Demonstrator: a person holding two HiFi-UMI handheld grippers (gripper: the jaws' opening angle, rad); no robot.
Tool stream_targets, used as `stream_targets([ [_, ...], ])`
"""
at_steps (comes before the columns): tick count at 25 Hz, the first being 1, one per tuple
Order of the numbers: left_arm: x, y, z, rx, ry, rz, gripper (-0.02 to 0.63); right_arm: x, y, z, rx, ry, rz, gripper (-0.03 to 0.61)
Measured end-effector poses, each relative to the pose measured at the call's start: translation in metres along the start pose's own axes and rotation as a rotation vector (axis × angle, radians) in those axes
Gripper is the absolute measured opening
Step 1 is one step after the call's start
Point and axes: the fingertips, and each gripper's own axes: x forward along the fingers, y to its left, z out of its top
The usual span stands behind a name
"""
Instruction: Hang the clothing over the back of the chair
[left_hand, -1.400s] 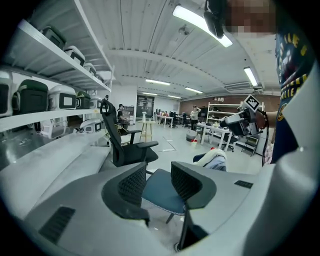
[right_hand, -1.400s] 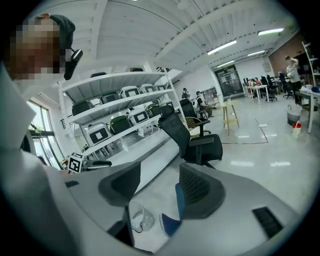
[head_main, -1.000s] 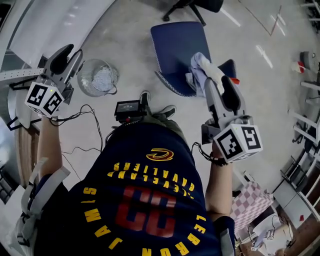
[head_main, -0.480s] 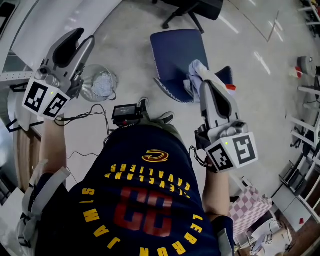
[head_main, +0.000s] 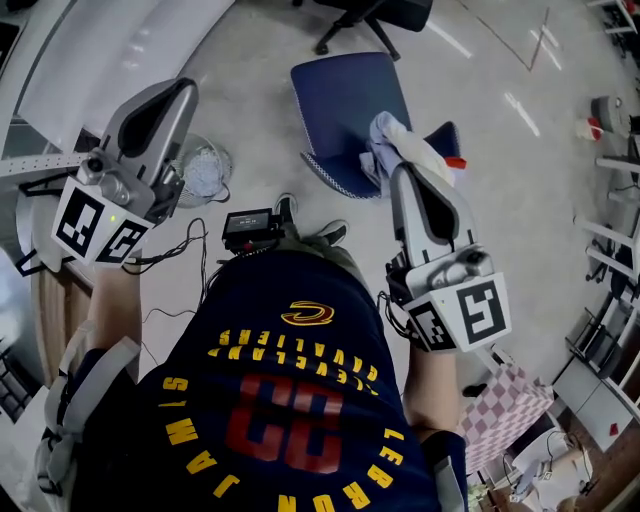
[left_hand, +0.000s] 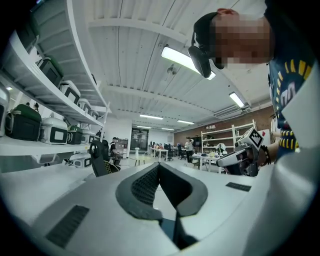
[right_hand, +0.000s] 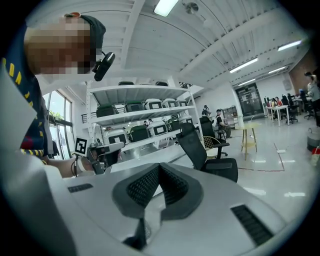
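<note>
From here I see the blue chair (head_main: 345, 105) standing on the floor, with the pale clothing (head_main: 395, 140) lying bunched at its right edge and gripped by nothing. My right claw (head_main: 400, 180) shows just short of that heap, pinched fully closed and empty. My left claw (head_main: 186, 92), well off to the left above the wire bin (head_main: 205, 170), has just snapped closed on nothing.
</note>
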Motion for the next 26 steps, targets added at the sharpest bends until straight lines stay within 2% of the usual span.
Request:
stream_targets([
  [13,-0.003,-0.005,-0.01,-0.026,0.009,-0.012,0.003,0.0,0.0,-0.007,-0.006,0.013,-0.012,0.008],
  [18,0.0,-0.012,-0.014,-0.003,0.021,-0.039,0.003,0.002,-0.001,-0.007,-0.012,0.014,-0.013,0.008],
  [26,-0.002,-0.001,-0.021,-0.023,0.028,-0.014,0.003,0.007,-0.003,-0.008,-0.021,0.021,-0.011,0.008],
])
